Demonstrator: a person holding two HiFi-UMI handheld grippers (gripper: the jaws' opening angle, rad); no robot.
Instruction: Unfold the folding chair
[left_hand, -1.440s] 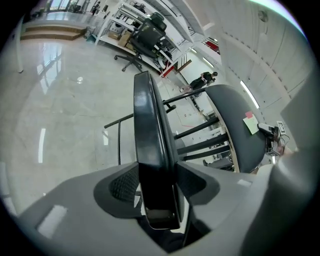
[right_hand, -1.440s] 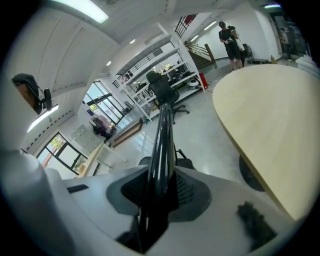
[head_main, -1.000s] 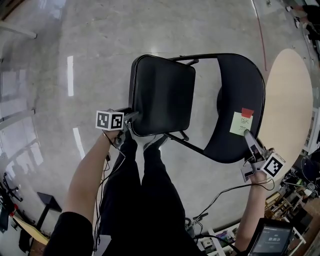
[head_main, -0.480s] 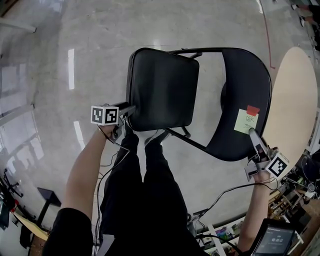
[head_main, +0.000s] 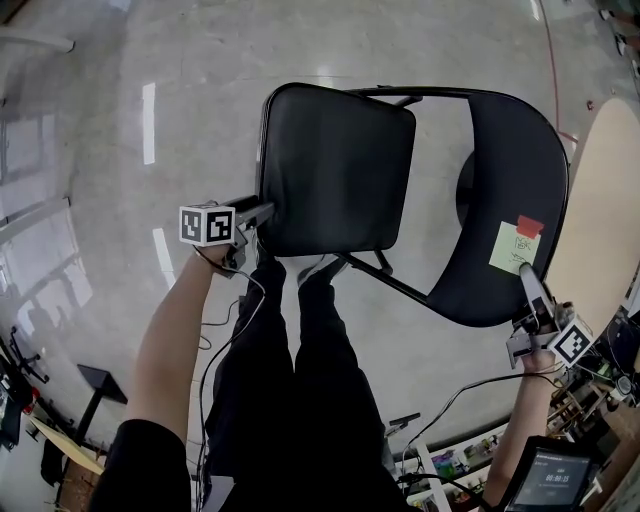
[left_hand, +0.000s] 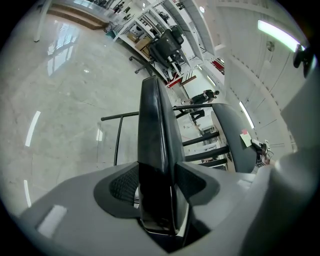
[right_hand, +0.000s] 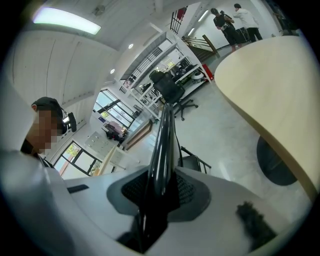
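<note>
The black folding chair stands partly open in front of me. Its padded seat (head_main: 335, 170) lies to the left and its curved backrest (head_main: 515, 190), with a yellow and a red sticky note, to the right. My left gripper (head_main: 262, 213) is shut on the seat's near left edge; the seat (left_hand: 156, 145) runs edge-on between the pads. My right gripper (head_main: 530, 288) is shut on the backrest's lower right rim, and the thin backrest (right_hand: 162, 150) passes between its pads.
A round beige table (head_main: 600, 220) stands right of the chair, its top (right_hand: 280, 85) close to my right gripper. My legs and shoes (head_main: 300, 330) are just below the seat. Cables and clutter (head_main: 450, 450) lie on the floor at lower right. Office chairs (left_hand: 167, 42) stand far off.
The seat has swung wider from the backrest and looks flatter. My left gripper has moved a little left and down with the seat's edge; my right gripper has shifted right and down with the backrest.
</note>
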